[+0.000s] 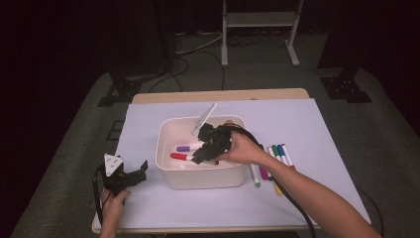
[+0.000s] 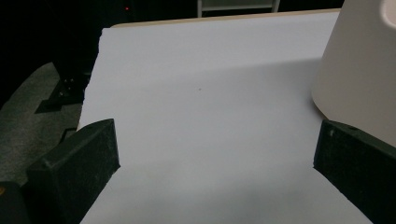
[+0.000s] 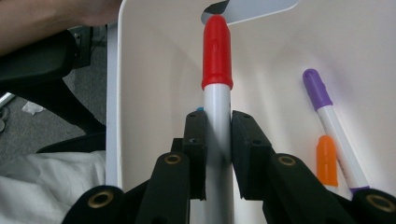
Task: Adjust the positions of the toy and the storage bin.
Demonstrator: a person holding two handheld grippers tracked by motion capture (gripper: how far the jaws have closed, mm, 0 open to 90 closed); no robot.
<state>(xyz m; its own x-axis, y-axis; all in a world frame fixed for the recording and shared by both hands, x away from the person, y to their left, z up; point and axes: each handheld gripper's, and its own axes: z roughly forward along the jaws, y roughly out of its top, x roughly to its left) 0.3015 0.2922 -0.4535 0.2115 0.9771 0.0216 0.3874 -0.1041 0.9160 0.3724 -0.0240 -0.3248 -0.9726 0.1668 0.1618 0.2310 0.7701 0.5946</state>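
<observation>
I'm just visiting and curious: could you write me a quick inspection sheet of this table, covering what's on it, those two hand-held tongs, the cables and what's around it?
Surface: table covered by a white sheet.
Job's things: white bin; inside it a red-capped marker, a purple-capped marker and an orange-capped one.
Clutter: more markers lying on the sheet right of the bin.
Grippers: right tongs clamp the red-capped marker inside the bin; left tongs open, empty, left of the bin.
Cables: black cable along the right forearm; more on the floor.
Surroundings: grey carpet, white rack legs, dark background.
</observation>
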